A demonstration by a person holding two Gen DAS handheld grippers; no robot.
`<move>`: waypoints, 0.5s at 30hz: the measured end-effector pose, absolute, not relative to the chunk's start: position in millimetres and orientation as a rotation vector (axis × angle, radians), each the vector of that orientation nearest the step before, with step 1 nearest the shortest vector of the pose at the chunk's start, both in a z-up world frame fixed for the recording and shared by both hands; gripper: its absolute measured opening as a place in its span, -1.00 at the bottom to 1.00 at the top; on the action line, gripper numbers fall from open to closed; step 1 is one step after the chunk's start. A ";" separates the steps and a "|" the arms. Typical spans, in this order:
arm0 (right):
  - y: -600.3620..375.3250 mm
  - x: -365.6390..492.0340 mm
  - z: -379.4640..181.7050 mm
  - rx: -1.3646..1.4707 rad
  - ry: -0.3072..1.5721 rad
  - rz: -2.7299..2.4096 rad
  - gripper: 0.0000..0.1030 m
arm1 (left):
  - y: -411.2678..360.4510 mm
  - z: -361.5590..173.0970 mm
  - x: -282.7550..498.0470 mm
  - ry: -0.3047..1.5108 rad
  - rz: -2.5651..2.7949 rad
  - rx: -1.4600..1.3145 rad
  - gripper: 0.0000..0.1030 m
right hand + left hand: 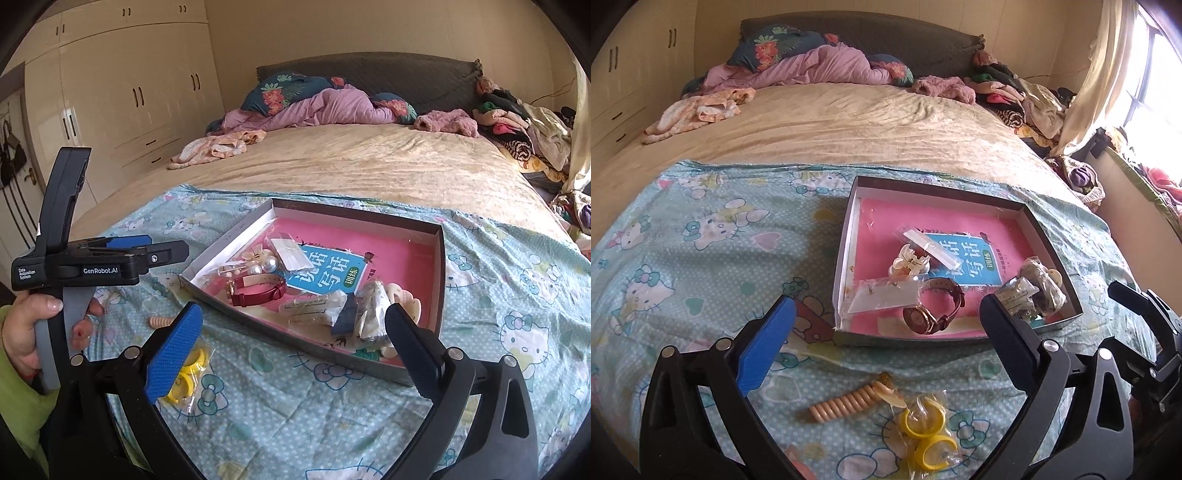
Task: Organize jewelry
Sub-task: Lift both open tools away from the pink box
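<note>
Both claws gape wide, holding nothing: left gripper (pixel 886 354), right gripper (pixel 295 347). Nearest, at 6 o'clock, bagged yellow plastic rings (pixel 929 432) and a tan spiral hair tie (pixel 842 400) lie outside the tray. Beyond, at 12 o'clock, the grey cardboard tray (pixel 955 195) holds a red-strap watch (pixel 934 308), clips and packets. Mostly done, I judge; two pieces left.

Your shallow grey box (pixel 1051 230) sits open on the cartoon-cat sheet, pink booklet lining its floor; inside you have a red-strapped watch (pixel 932 308) on its side near the front wall, a cream claw clip (pixel 908 260) behind it, and clear packets bunched in the right corner (pixel 1039 288). Outside, in front of the box, lie a beige spiral hair tie (pixel 844 400) and bagged yellow hoop earrings (pixel 929 432), just beside each other.
</note>
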State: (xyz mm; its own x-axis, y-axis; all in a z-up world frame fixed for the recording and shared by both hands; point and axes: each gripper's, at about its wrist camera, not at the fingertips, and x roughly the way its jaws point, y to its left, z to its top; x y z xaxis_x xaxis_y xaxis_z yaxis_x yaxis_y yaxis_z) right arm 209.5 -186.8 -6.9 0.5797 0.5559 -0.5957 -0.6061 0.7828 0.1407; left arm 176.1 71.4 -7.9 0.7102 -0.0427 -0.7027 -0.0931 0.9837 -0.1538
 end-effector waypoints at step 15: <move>-163.3 171.9 -11.5 -0.127 0.692 0.767 0.91 | 87.8 -7.9 135.2 0.769 0.103 -0.155 0.81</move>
State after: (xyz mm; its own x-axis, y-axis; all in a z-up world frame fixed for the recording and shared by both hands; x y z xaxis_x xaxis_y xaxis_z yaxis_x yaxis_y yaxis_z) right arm 171.9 -163.3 -11.5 0.5132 0.5956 -0.6180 -0.6760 0.7242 0.1366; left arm 135.2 87.8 -7.9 0.7142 0.0359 -0.6990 -0.1490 0.9836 -0.1017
